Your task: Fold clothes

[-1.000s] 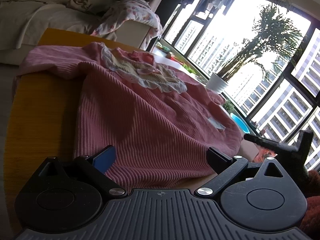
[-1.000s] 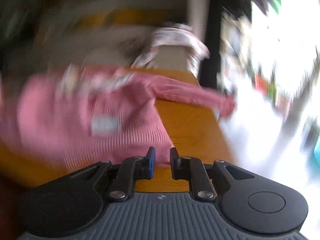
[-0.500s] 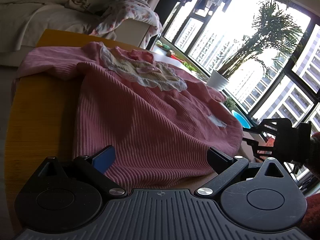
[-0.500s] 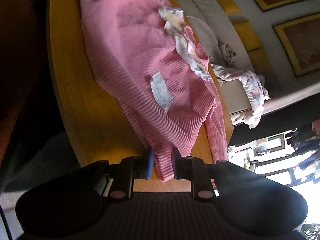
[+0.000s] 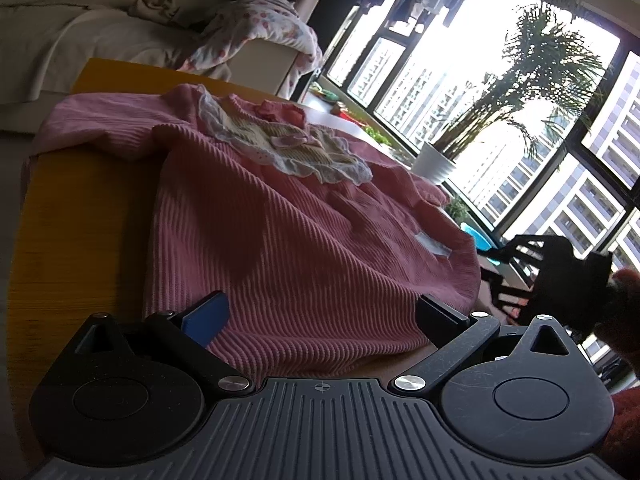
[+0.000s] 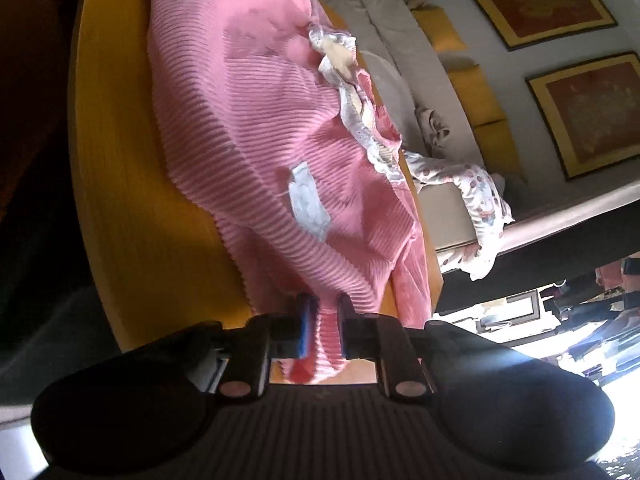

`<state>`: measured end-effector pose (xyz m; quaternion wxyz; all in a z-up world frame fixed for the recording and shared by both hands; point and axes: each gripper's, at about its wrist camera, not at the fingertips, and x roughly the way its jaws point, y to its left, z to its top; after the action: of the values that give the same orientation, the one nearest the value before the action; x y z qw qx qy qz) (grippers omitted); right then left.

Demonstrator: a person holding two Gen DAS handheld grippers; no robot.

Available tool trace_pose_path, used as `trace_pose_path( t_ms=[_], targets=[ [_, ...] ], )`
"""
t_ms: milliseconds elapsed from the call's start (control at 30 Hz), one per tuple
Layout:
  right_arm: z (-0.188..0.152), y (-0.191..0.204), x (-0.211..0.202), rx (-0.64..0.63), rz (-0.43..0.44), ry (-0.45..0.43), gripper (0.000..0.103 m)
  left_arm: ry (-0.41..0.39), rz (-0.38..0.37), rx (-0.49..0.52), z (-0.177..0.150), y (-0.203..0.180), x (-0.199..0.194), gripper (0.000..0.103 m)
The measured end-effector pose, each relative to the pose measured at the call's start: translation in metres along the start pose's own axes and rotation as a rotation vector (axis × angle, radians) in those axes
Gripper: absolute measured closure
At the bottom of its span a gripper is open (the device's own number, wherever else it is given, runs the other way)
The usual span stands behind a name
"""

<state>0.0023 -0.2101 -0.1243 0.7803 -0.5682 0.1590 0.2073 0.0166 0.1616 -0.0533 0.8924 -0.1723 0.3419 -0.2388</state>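
A pink ribbed-knit sweater (image 5: 288,240) lies spread across the yellow wooden surface (image 5: 80,240), its fine cords running in soft ridges. A frilly lace-edged collar (image 5: 296,152) — cream with a pale scalloped trim — sits near the neck, and a small white label (image 6: 308,204) is stitched to the body. One sleeve trails off the far edge of the surface.

The left tongs (image 5: 320,316) stand spread wide at the hem, one blue-padded finger and one black, with the knit lying between them but not pinched. The right tongs (image 6: 322,328) are clenched on a bunched fold of the sweater's hem corner — the fabric puckers up between the fingers.

Beyond the surface, a pale sofa (image 5: 100,32) carries a rumpled floral-print garment (image 5: 264,24). A palm stands in a white pot (image 5: 434,162) by the window.
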Motion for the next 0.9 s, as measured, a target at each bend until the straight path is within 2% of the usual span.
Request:
trace_pose_path(
  t_ms=[133,267,500,600,700,767,833,900],
  targets=[
    [-0.002,-0.021,-0.024,0.13,-0.103,-0.046,0.102,0.008,0.006,-0.006,0.002,-0.001,0.0,0.001],
    [-0.013,-0.038,-0.048,0.267,-0.155,-0.024,0.102,0.006,0.019,-0.022,0.004,0.0,-0.003,0.001],
    [-0.051,-0.018,-0.062,0.436,-0.085,0.08,0.102,-0.004,0.089,-0.002,0.004,0.005,-0.025,0.001],
    [-0.062,-0.022,-0.068,0.559,-0.074,0.075,0.101,-0.041,0.098,-0.013,0.008,0.006,-0.04,0.001],
    [-0.056,-0.038,-0.069,0.687,-0.05,0.001,0.081,-0.077,0.058,-0.024,0.015,0.004,-0.048,0.001],
    [-0.045,-0.052,-0.065,0.782,-0.004,-0.091,0.036,-0.085,0.007,-0.019,0.022,-0.004,-0.041,0.001],
    [-0.033,-0.063,-0.053,0.882,0.078,-0.173,0.019,-0.083,-0.046,-0.004,0.029,-0.015,-0.025,0.001],
    [-0.02,-0.073,-0.035,0.994,0.192,-0.24,0.011,-0.064,-0.081,0.007,0.032,-0.023,-0.009,0.001]
  ],
)
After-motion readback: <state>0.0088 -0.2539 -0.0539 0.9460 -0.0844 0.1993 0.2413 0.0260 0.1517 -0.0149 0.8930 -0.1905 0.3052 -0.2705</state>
